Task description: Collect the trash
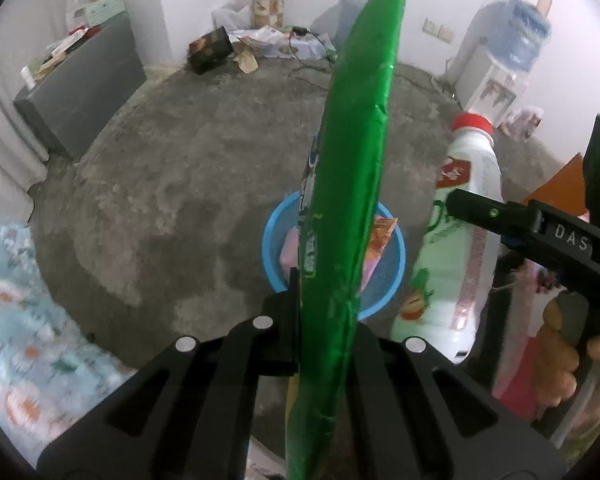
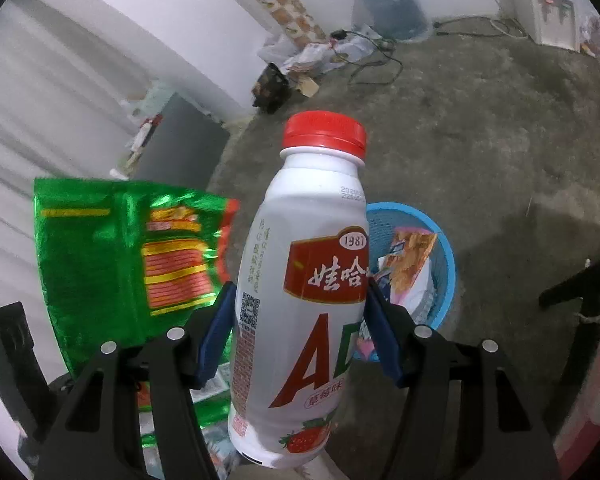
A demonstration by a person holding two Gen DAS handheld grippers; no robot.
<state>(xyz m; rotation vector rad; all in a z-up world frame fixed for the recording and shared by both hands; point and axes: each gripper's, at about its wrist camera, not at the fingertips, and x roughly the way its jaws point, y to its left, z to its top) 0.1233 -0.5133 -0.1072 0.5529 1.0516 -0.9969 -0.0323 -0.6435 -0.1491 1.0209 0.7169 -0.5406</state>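
Green foil snack bag [image 1: 352,200], edge-on at centre frame, was pinched flat in the closed jaws of the left gripper [image 1: 324,308], thin enough that they nearly met. White drink bottle [image 2: 300,280] with red cap [image 2: 324,134] sat clamped across its body by the right gripper [image 2: 300,320], jaws wide to suit its girth. Both items hung above the concrete floor [image 1: 180,160], pointed down toward the blue basket [image 2: 446,256], lower centre, already holding wrappers. Judged: carried there for dropping in.
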